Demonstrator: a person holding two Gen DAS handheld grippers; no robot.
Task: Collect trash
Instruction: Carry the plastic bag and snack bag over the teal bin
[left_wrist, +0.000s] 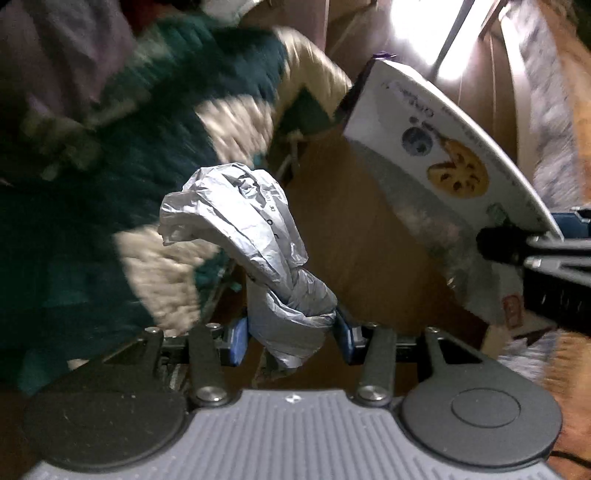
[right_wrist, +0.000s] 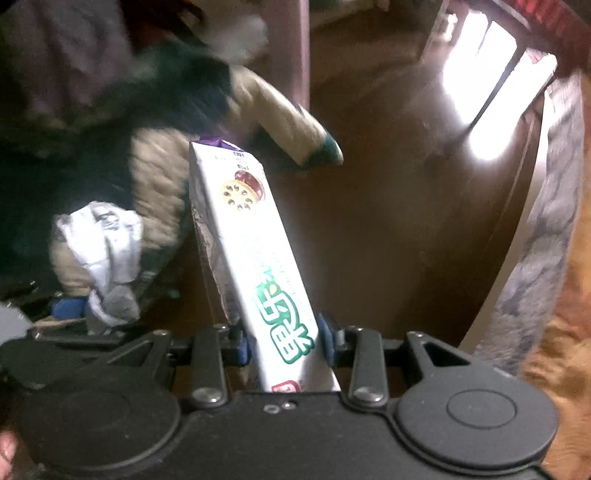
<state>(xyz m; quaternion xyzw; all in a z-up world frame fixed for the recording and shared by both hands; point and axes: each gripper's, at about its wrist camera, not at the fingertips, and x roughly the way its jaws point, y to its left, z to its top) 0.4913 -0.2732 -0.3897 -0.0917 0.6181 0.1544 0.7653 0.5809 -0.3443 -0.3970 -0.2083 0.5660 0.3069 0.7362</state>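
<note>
Now both pieces of trash are in hand: the left gripper has its fingers pinching a crumpled silver wrapper, the right gripper clamps a white carton leaning toward eleven o'clock. Keep both grips firm and carry steadily; no bin is in view.

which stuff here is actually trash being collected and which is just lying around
Part of the job:
- crumpled silver wrapper, clamped in the left gripper
- white drink carton, clamped in the right gripper

Just lying about:
- green and cream knitted blanket
- brown floor
- orange fuzzy fabric
</note>
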